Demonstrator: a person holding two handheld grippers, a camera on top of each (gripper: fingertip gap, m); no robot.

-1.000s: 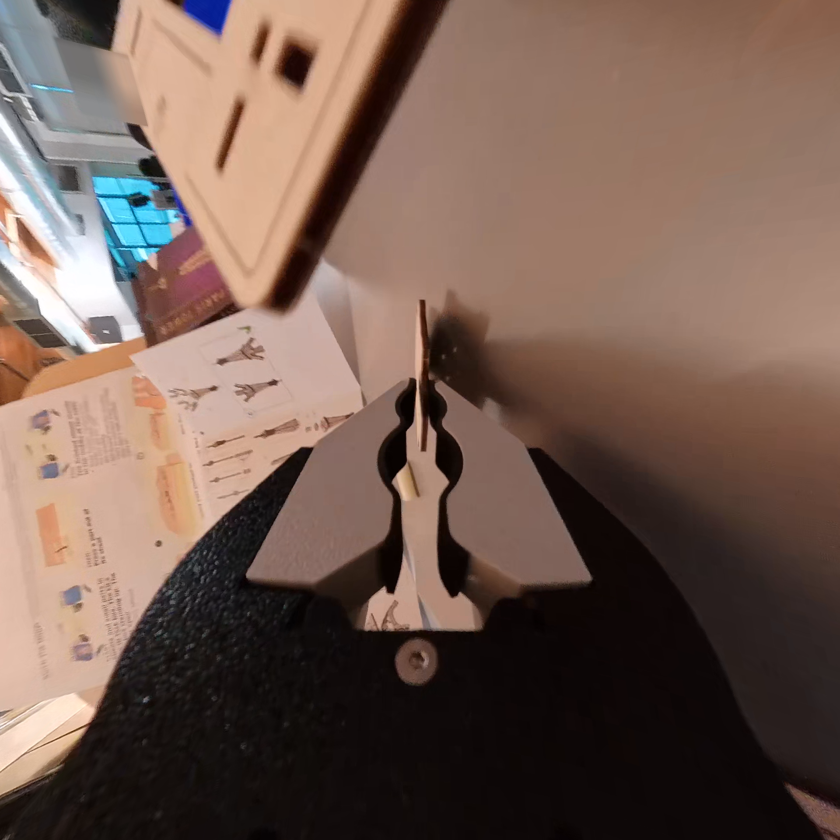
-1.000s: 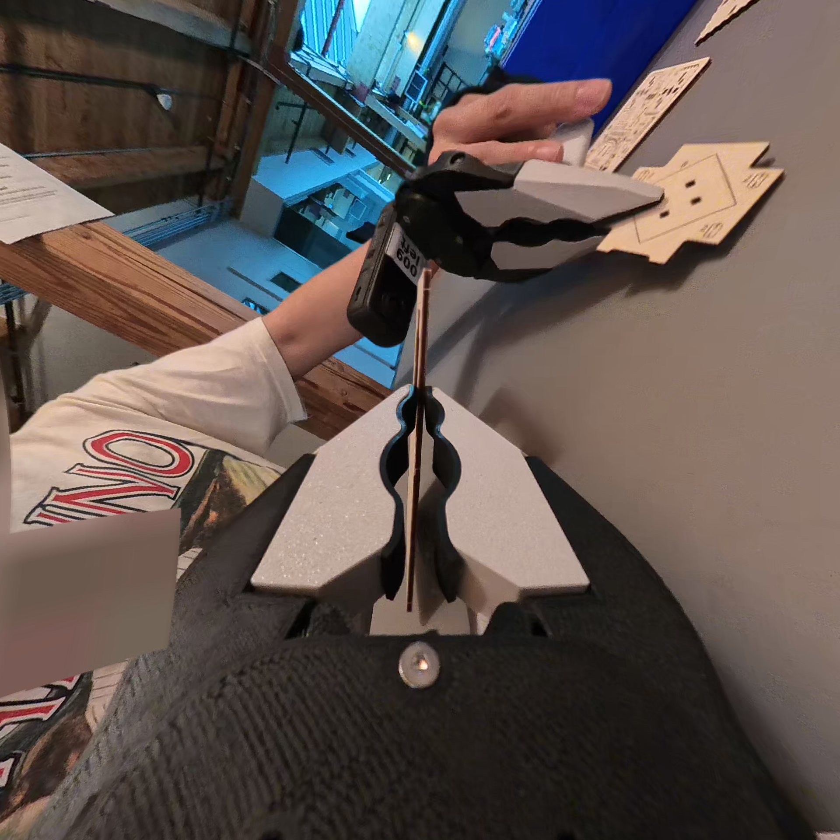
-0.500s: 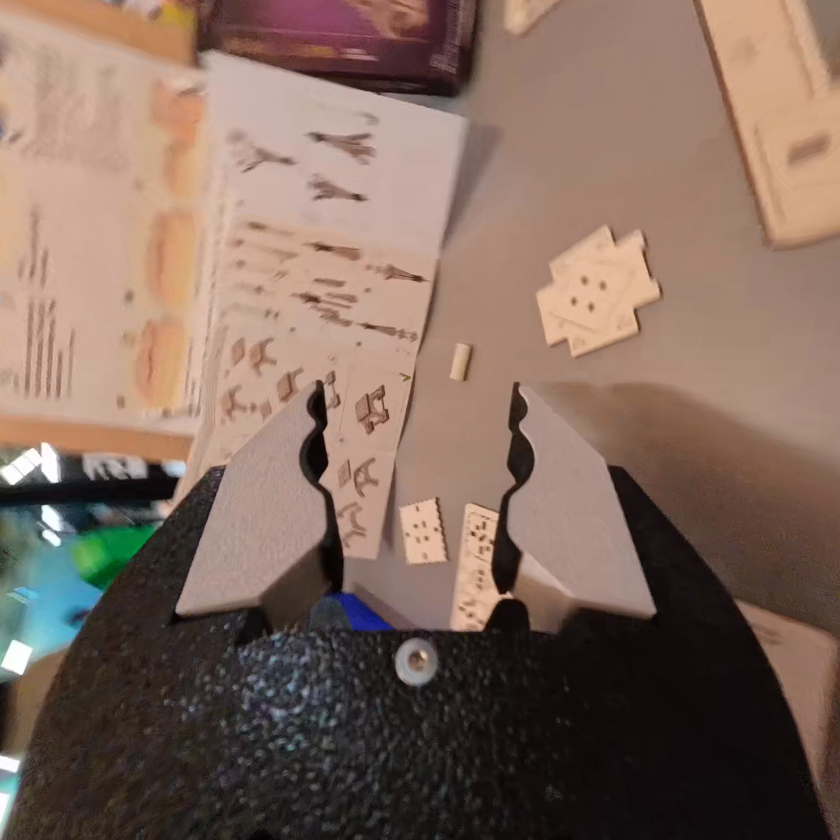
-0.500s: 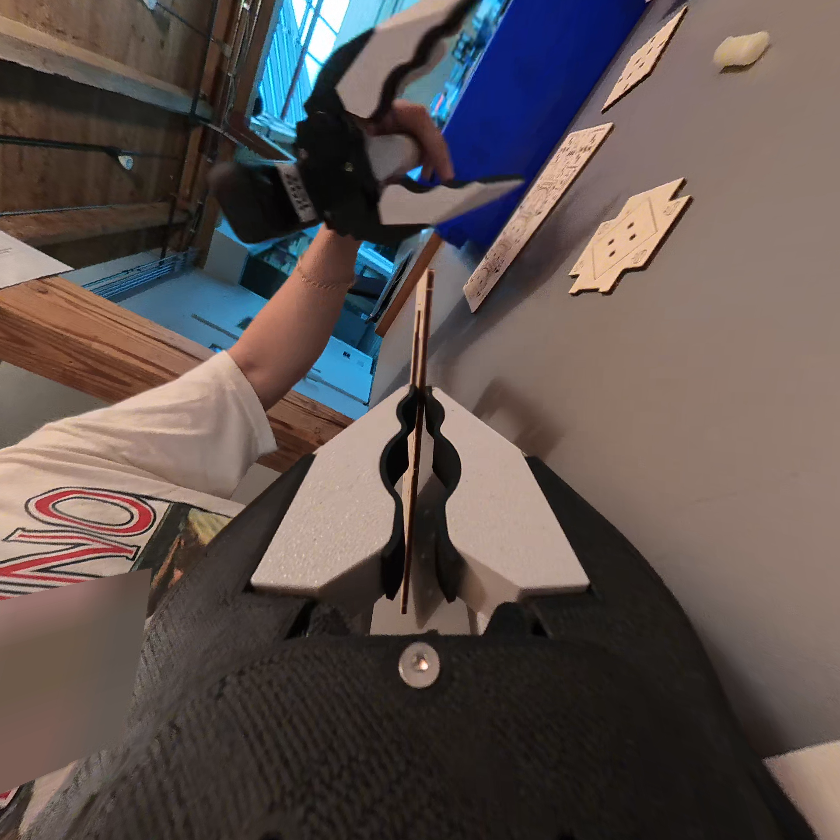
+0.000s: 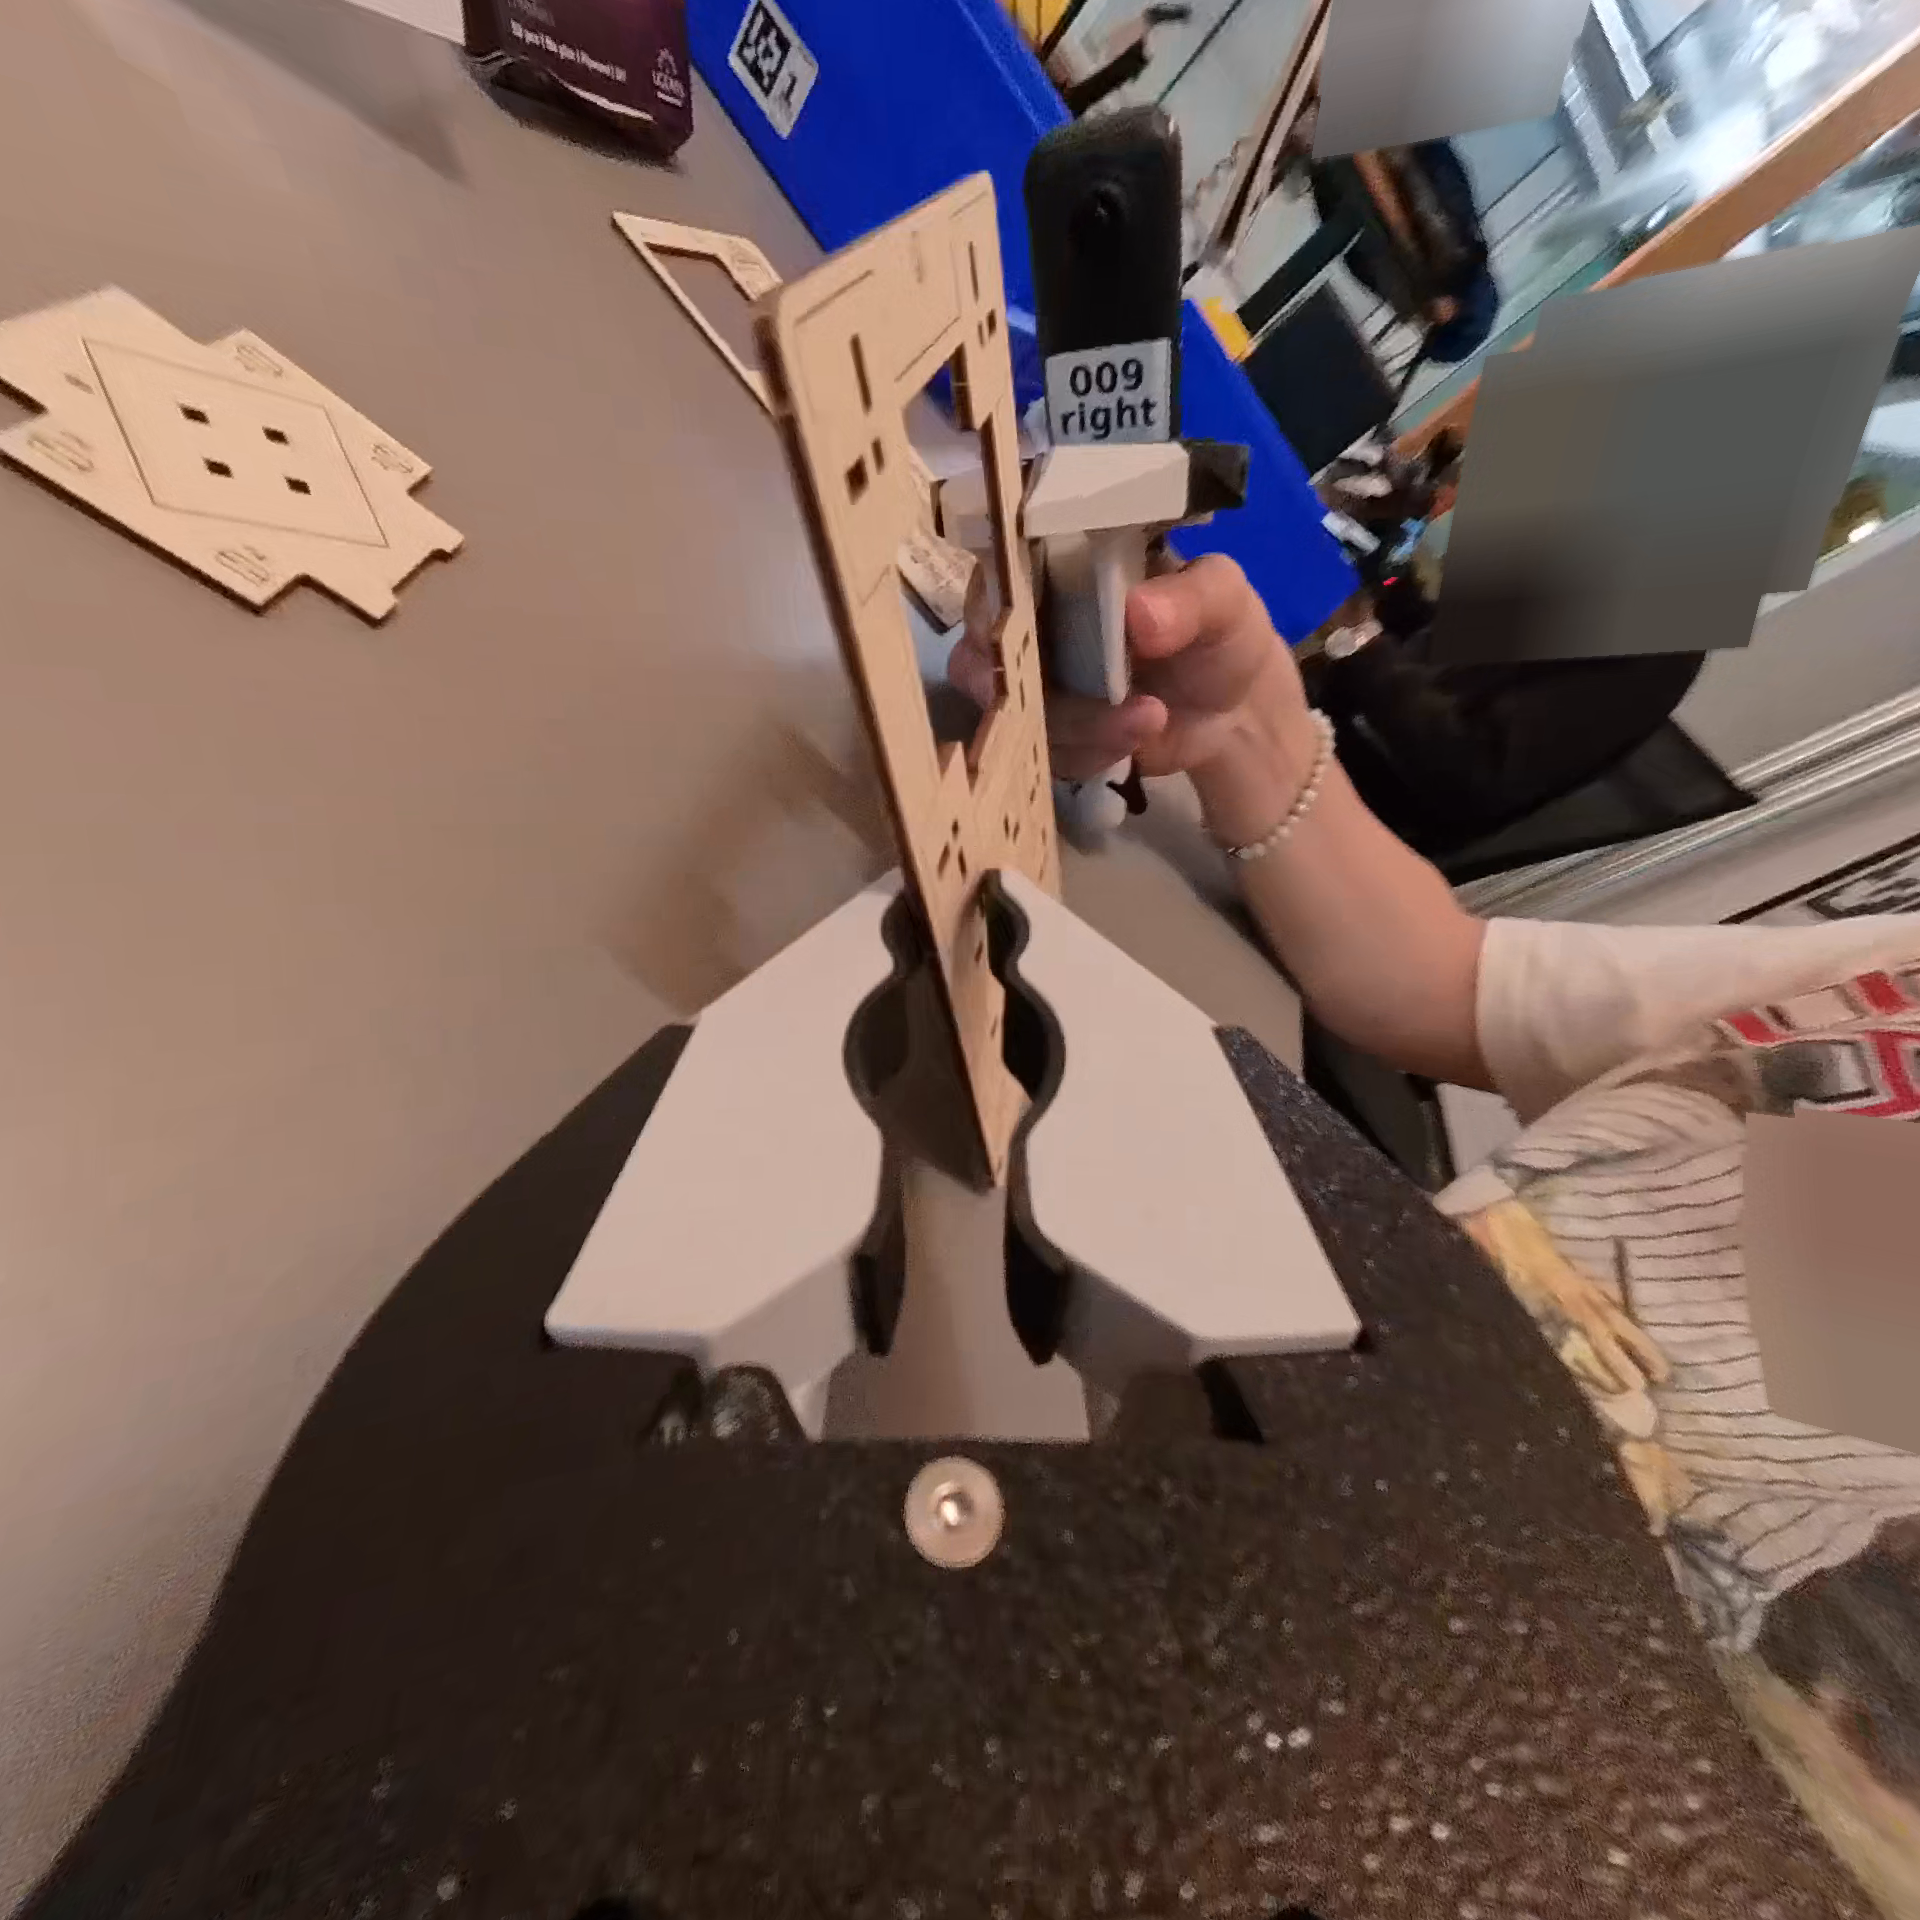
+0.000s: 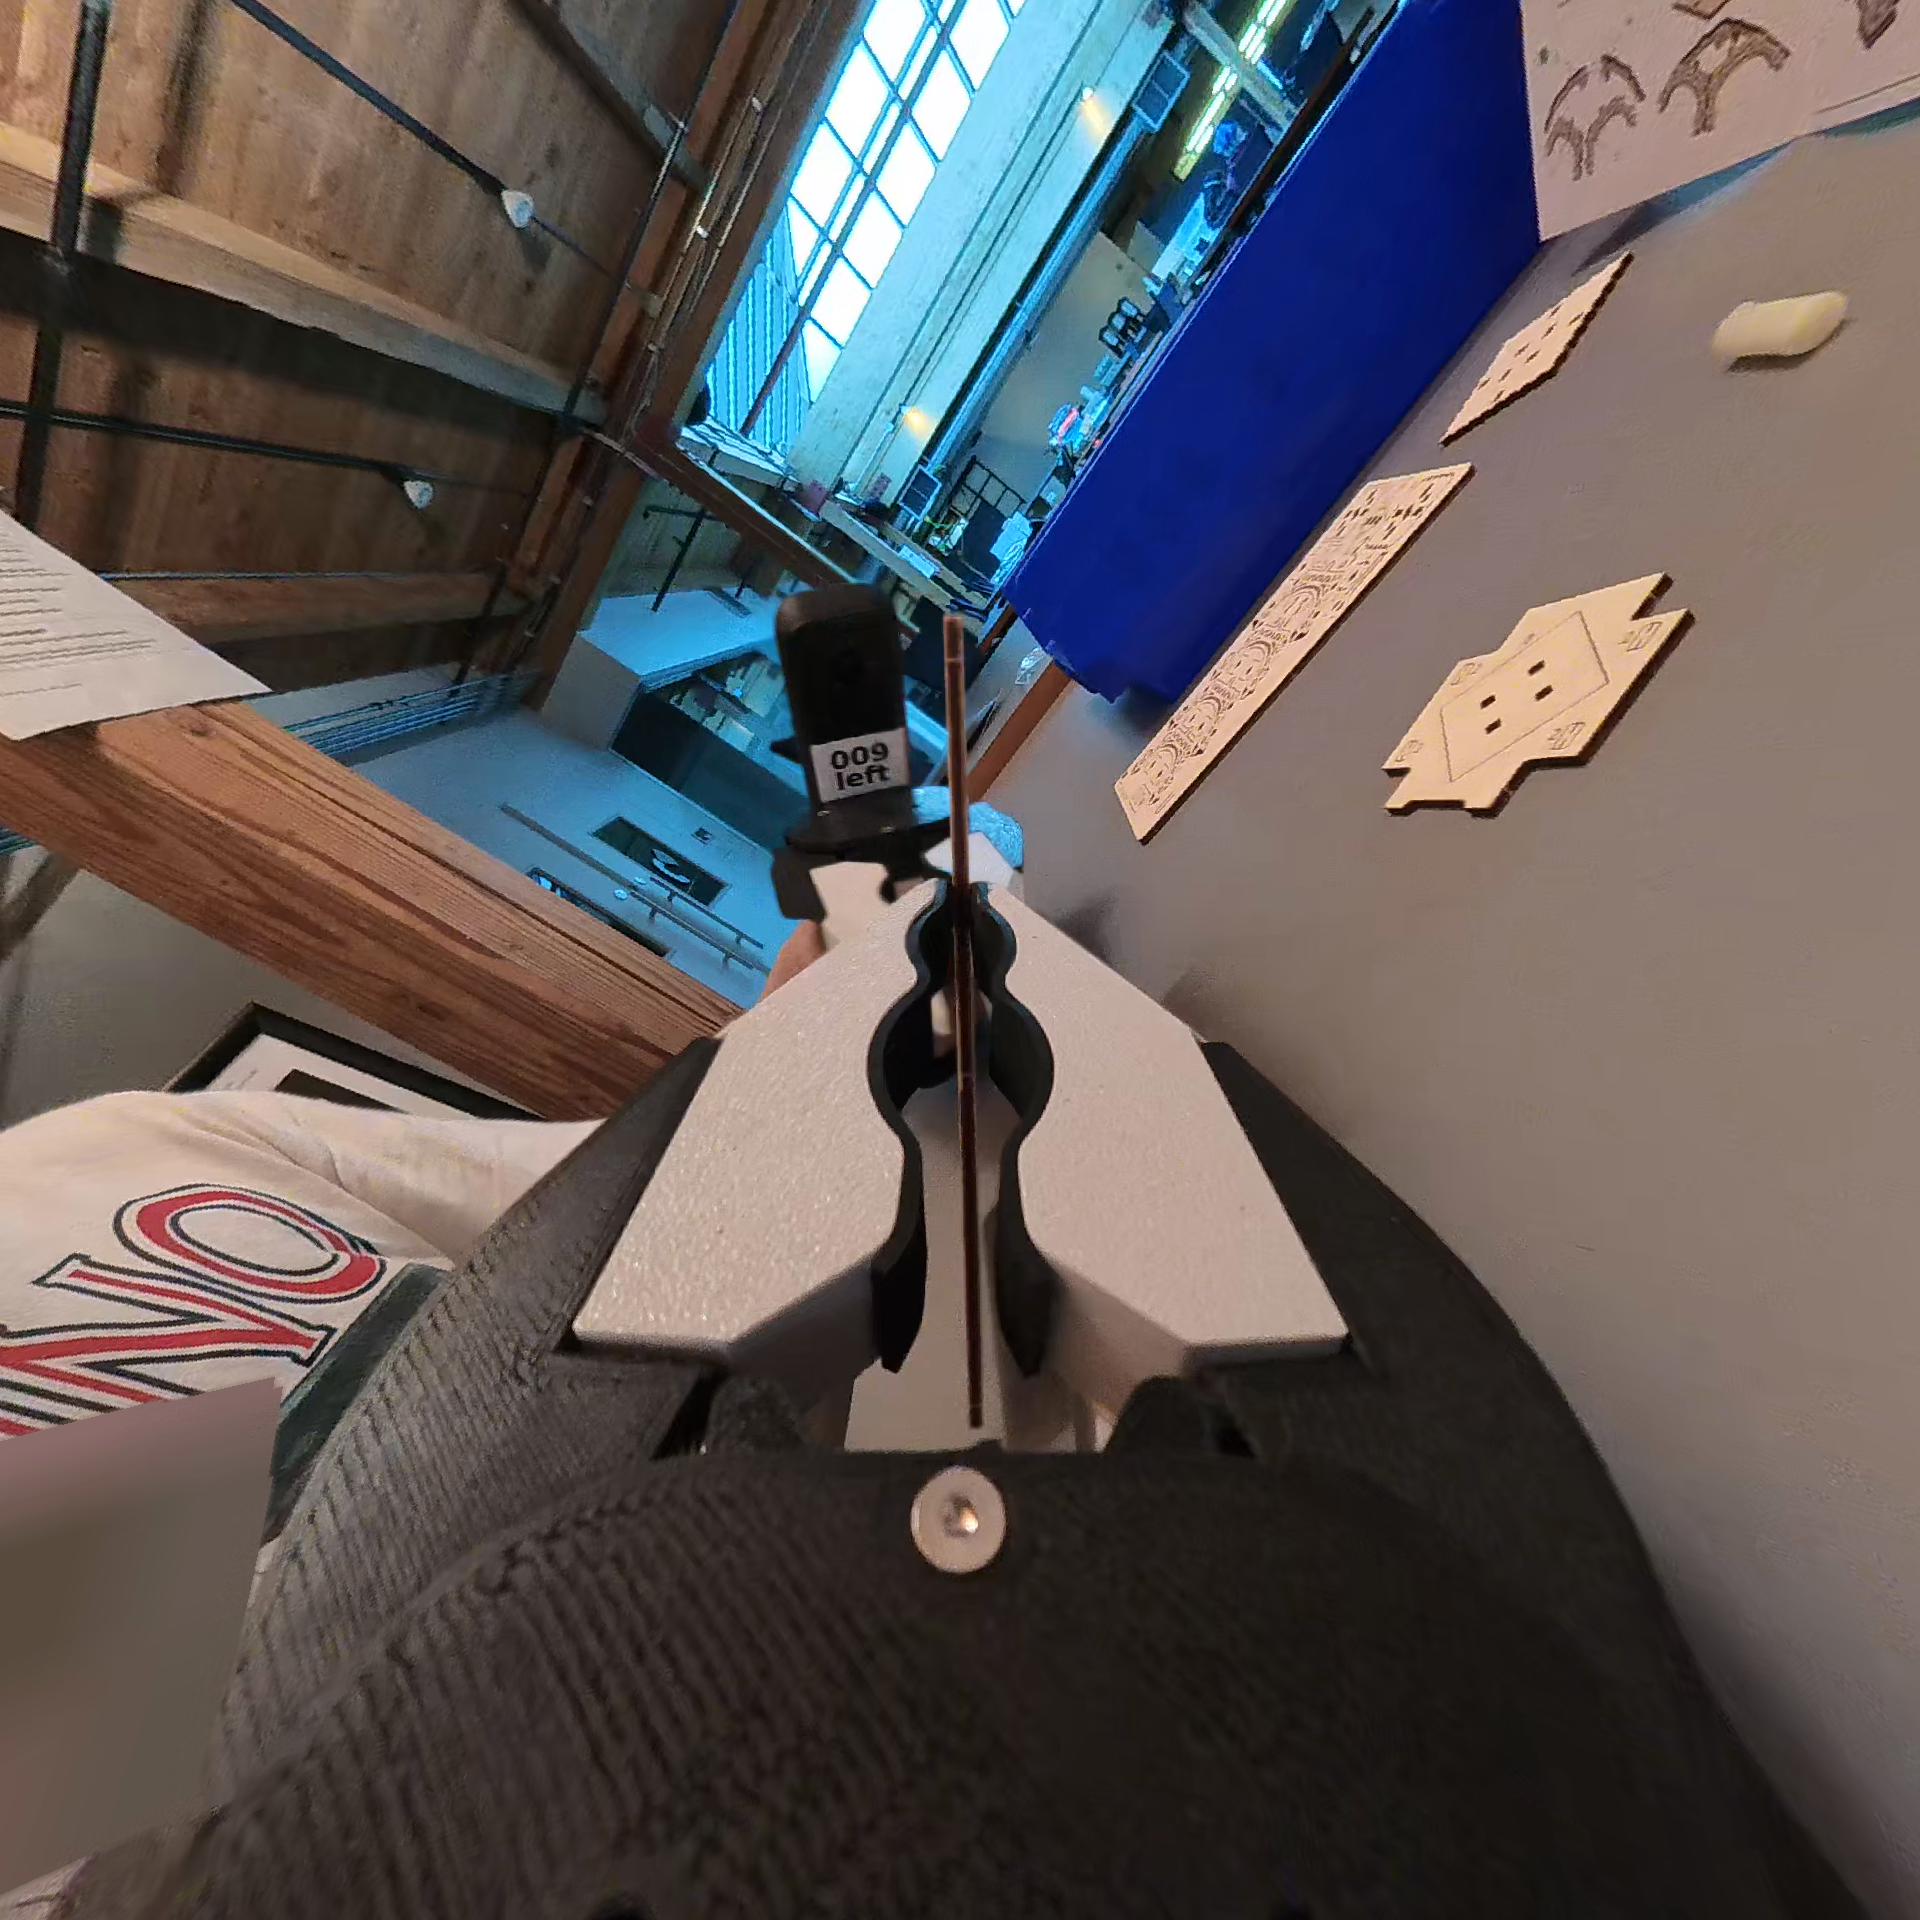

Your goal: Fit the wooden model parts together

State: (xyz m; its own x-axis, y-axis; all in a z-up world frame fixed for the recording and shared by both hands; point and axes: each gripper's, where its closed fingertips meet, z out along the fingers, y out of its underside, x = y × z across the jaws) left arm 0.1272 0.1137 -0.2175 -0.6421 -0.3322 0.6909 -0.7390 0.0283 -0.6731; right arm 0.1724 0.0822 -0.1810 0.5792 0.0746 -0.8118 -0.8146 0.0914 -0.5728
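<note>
Both grippers clamp the same thin wooden sheet (image 5: 940,665), held upright above the grey table (image 5: 436,790): the left gripper (image 5: 951,914) pinches its near end and the right gripper (image 5: 987,499) grips it farther up. The left wrist view shows the sheet's broad cut-out face. The right wrist view shows only the sheet's dark edge (image 6: 961,790) between the closed right gripper (image 6: 956,914), with a cross-shaped wooden plate (image 6: 1538,707) lying flat on the table to the sheet's right.
</note>
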